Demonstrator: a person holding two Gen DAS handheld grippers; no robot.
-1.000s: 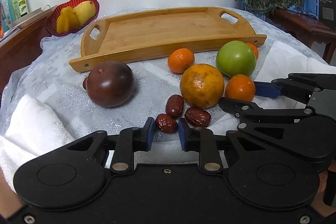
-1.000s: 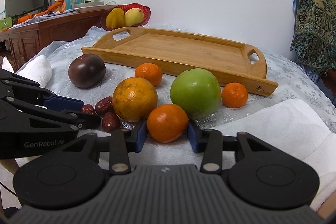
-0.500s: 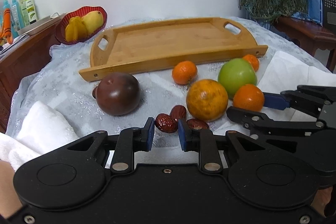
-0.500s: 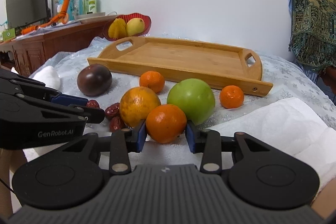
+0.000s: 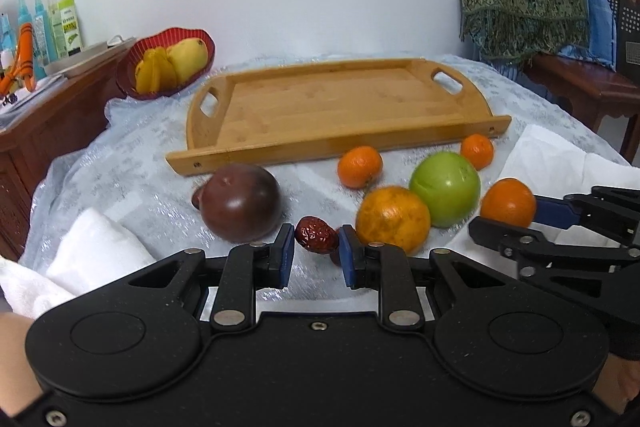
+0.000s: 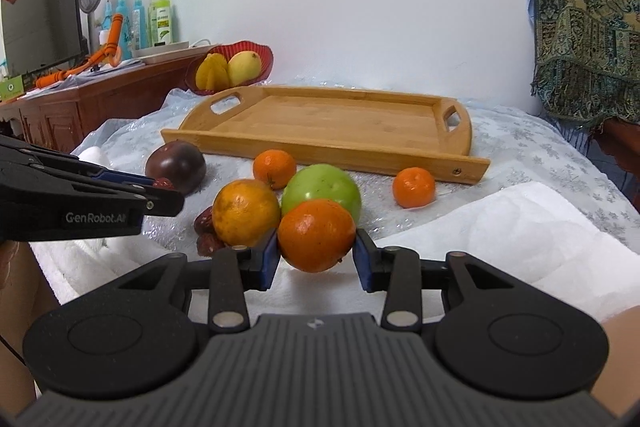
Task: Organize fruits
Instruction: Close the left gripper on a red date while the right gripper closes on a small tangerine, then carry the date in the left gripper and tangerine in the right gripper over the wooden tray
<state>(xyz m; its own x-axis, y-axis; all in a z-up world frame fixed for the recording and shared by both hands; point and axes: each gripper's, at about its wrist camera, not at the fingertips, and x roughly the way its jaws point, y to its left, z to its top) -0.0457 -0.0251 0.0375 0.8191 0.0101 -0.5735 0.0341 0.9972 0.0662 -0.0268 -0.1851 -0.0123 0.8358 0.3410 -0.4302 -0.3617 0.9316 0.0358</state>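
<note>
Left gripper (image 5: 316,253) clamped on wrinkled dark-red date (image 5: 316,234), held clear of cloth. Right gripper (image 6: 316,254) clamped on round orange tangerine (image 6: 316,234), pads seated at widest part. Rectangular bamboo tray with cut-out handles (image 5: 340,147) noted beyond loose fruit, nothing in it. Step judged: both pieces to be carried to tray. Advised: loads raised above near rim before crossing; large green apple (image 6: 322,187) and mottled yellow-orange citrus (image 6: 245,211), just beside tangerine, not to be knocked; date squeezed lightly; release made low over tray floor, pieces set well apart.
</note>
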